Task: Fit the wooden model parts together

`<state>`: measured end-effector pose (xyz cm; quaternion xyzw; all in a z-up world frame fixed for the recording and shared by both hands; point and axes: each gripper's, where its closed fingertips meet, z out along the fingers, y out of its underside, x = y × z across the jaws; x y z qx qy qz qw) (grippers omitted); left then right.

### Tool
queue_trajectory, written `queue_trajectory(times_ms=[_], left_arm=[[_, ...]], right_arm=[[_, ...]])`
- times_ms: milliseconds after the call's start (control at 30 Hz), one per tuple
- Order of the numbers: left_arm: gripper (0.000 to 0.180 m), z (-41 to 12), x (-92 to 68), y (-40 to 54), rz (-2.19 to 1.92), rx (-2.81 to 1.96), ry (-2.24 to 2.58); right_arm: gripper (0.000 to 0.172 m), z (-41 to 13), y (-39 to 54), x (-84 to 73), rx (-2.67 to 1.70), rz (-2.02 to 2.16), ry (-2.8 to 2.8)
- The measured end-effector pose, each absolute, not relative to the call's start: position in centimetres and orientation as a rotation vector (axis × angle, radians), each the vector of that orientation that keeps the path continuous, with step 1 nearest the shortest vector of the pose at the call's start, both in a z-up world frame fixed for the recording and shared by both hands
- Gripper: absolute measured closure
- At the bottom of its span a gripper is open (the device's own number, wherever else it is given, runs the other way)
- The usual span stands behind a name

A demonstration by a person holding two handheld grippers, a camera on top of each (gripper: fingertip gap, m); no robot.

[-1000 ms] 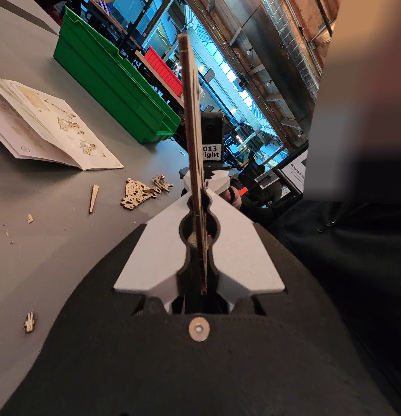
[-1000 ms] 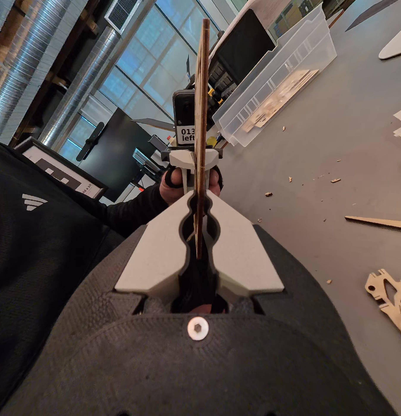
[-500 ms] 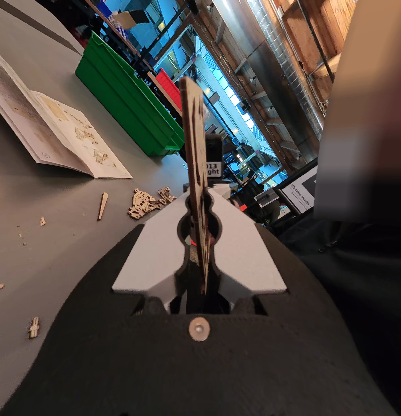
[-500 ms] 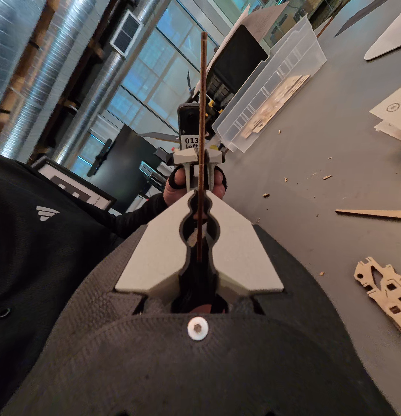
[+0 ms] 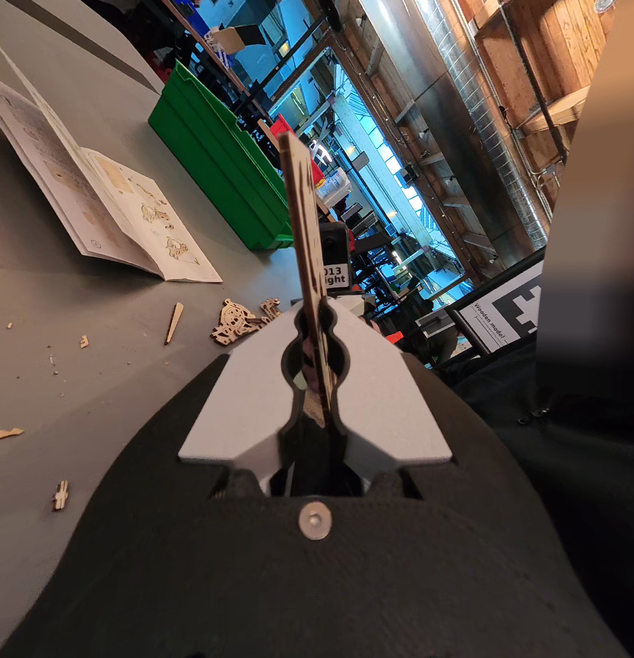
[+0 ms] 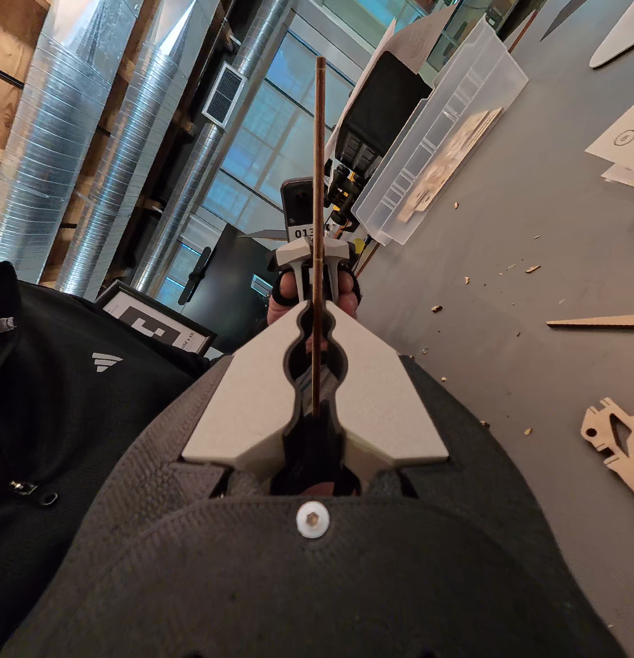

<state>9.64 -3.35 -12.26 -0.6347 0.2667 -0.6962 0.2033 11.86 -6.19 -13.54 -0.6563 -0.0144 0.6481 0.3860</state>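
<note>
A thin brown wooden sheet (image 5: 301, 213) stands edge-on between the pale fingertips of my left gripper (image 5: 313, 306), which is shut on it. The same sheet (image 6: 319, 160) runs edge-on through my right gripper (image 6: 318, 306), which is also shut on it. The two grippers face each other above the grey table (image 5: 59, 320), each clamping one end of the sheet. The left gripper (image 6: 313, 251) shows in the right wrist view, held by a hand, with its fingers closed on the sheet. The right gripper is mostly hidden behind the sheet in the left wrist view.
On the table lie an open instruction booklet (image 5: 105, 206), a green bin (image 5: 215, 156), a partly built wooden piece (image 5: 233, 322) and a wooden wedge (image 5: 173, 322). A clear plastic bin (image 6: 440, 142), a flat cut-out part (image 6: 618, 448) and wood chips also lie there. A person in a black jacket (image 6: 77, 374) is close by. The left gripper's tips are roughly 5 cm from the right gripper's.
Both grippers stay on the sheet. In the left wrist view the sheet now leans, looks shorter and shows a bit of its face. The table has shifted as the grippers tilted.
</note>
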Motion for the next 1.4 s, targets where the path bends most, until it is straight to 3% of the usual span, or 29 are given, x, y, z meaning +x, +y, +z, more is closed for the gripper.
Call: queue_trajectory(times_ms=[167, 700, 1233, 1400], left_arm=[[0.165, -11.6, 8.7, -2.3, -1.970, -1.741, 0.637], [0.173, -11.1, 8.1, -1.8, -1.957, -1.729, 0.615], [0.167, -11.5, 7.1, -1.6, -1.978, -1.741, 0.563], [0.176, -11.7, 7.3, -2.1, -1.934, -1.756, 0.619]], right_arm=[[0.171, -13.3, -6.1, 12.1, -1.657, 1.664, -0.017], [0.171, -13.5, -6.1, 12.3, -1.647, 1.706, 0.010], [0.171, -13.4, -6.1, 12.4, -1.639, 1.717, 0.028], [0.171, -13.6, -6.2, 12.0, -1.666, 1.693, -0.006]])
